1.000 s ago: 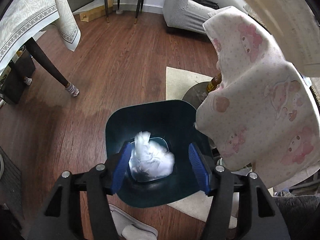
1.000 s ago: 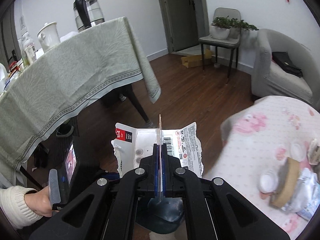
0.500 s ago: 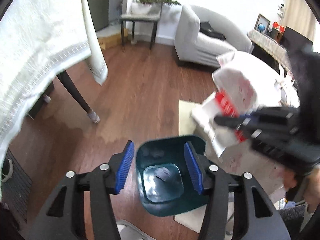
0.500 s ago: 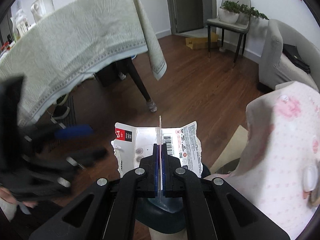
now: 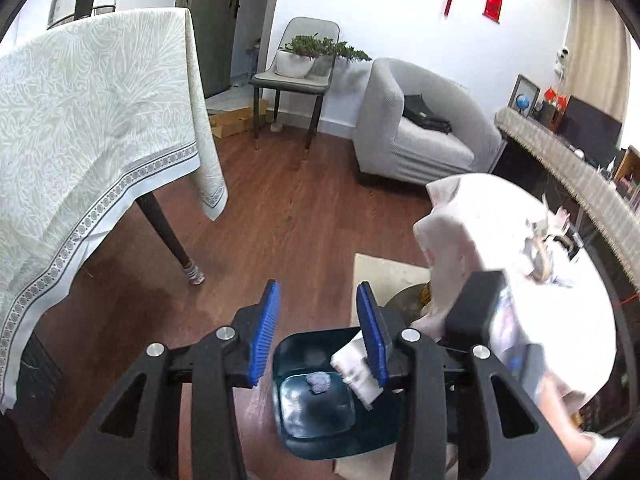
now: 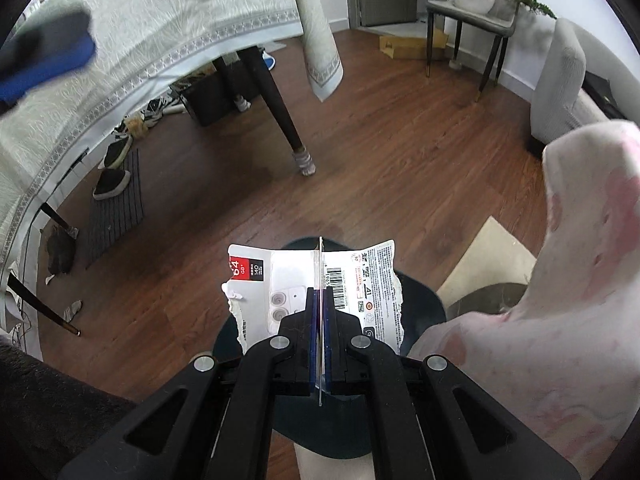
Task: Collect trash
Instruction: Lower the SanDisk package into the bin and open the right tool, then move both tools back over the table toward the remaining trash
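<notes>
A dark teal bin stands on the wood floor with a crumpled tissue at its bottom. My left gripper hovers high above it, jaws closing with nothing between the blue pads. My right gripper is shut on a torn white memory-card package, held edge-up just over the bin. In the left wrist view that package hangs over the bin's right rim, below the right gripper's blurred black body. The left gripper shows as a blur at the top left of the right wrist view.
A round table under a pink-patterned cloth crowds the bin's right side, with a beige rug below. A table draped in a pale green cloth stands left, its leg near. A grey armchair and a chair are far back.
My left gripper rose away from the bin and its jaws narrowed; the tissue lies in the bin. My right gripper sank with the package to just over the bin.
</notes>
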{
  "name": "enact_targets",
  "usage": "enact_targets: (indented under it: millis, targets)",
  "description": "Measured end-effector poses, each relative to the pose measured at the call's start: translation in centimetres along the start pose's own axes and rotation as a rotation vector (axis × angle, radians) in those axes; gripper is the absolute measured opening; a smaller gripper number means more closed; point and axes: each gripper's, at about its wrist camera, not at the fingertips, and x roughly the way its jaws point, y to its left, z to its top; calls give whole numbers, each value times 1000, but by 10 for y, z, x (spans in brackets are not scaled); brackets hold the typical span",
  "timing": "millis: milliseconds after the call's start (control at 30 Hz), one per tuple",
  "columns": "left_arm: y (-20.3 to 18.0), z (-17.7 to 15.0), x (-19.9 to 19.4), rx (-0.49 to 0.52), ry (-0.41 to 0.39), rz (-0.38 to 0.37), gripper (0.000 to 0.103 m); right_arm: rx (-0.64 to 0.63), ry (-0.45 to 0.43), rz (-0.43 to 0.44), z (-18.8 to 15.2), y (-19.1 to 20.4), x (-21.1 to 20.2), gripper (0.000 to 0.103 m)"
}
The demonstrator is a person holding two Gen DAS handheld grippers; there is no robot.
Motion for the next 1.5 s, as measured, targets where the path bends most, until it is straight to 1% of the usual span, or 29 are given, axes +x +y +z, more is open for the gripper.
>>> enact_targets:
  millis: [167,233,367,433,467,533,567,600,633,733,867,1033,1133,1267,1333,1400,1500]
  targets:
    - [-10,7,-7,4,-18,-32,42,7,56,-5,-10,-2,22,3]
    - [-18,8,-10,27,-18,-51,42,12,75,-8,-13,-4,29,3]
    - [-31,7,-12,92,-31,-33,42,14,105,-19,-21,-8,37,3]
    - [-35,7,-13,106,-40,-34,42,20,118,-21,-25,-10,39,3]
    - [-36,8,-14,105,-44,-39,42,21,121,-23,-27,-11,40,4]
    - [-38,9,-15,104,-52,-46,42,24,128,-19,-30,-13,40,10]
    - [-38,10,-15,105,-57,-48,42,23,128,-17,-30,-14,40,26]
    - [-39,10,-15,107,-61,-52,42,22,125,-16,-32,-14,38,40]
    - [-40,11,-15,108,-66,-55,42,20,118,-14,-33,-14,36,62]
    - [-45,13,-17,109,-85,-63,42,9,92,-1,-33,-12,26,62]
    - [-56,18,-19,111,-108,-84,42,-5,57,38,-34,-8,9,62]
    - [-71,24,-23,128,-141,-86,43,-19,-17,78,-31,-3,-22,62]
    - [-75,30,-25,124,-159,-87,45,-35,-73,115,-30,0,-44,58]
    - [-77,35,-24,125,-170,-67,50,-54,-128,141,-30,3,-73,55]
    - [-78,36,-24,129,-177,-52,50,-61,-149,155,-30,3,-85,54]
    - [-78,38,-24,121,-185,-54,54,-73,-180,156,-30,3,-100,54]
    - [-79,41,-23,104,-190,-66,56,-72,-221,153,-30,-3,-118,53]
